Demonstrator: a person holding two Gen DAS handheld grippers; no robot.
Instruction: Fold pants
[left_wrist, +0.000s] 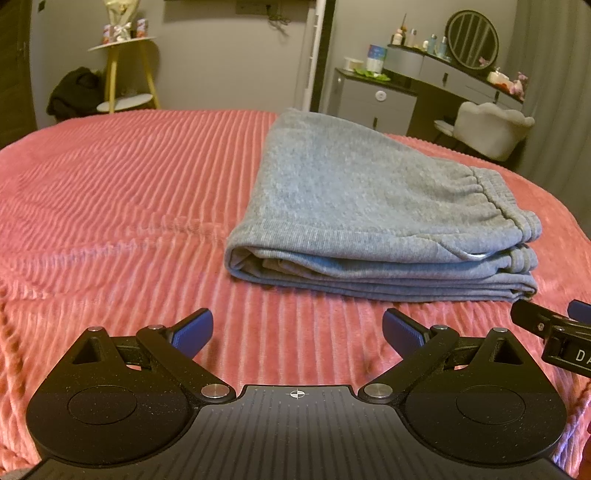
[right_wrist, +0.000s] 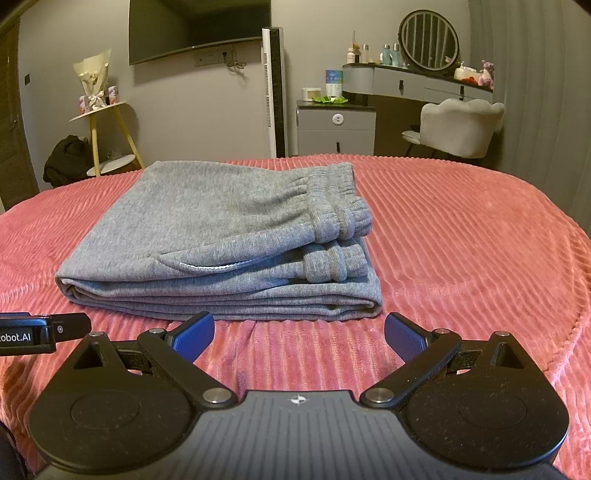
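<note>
The grey knit sweatpants with an elastic ribbed waistband (right_wrist: 221, 236) lie on the pink ribbed plush bedspread (right_wrist: 461, 258) as a compact, stacked rectangle, several layers deep, with the layered edges facing the cameras. Judged from how they lie, the folding looks finished or very nearly so: the layers sit squarely on one another, no leg trails loose, and at most a small tidying of the slightly gaping pocket edge on the near side could remain. The bundle's long axis appears to run away from the cameras toward the far edge of the bed, though the fisheye lens makes this hard to tell; the gathered waistband and cuffs are bunched along its right side and a smooth folded edge forms the left side, clearest in the left wrist view of the sweatpants (left_wrist: 369, 206). The left gripper (left_wrist: 298, 330) hovers just short of the bundle's near left corner, its blue-padded fingers spread wide and holding nothing. The right gripper (right_wrist: 300, 332) hangs just before the near edge of the bundle, likewise spread wide and empty, with neither touching the cloth. Beyond the bed stand a grey dressing table with a round mirror (right_wrist: 424, 77), a pale upholstered chair (right_wrist: 461, 125) and a yellow-legged side stand (right_wrist: 107, 136).
</note>
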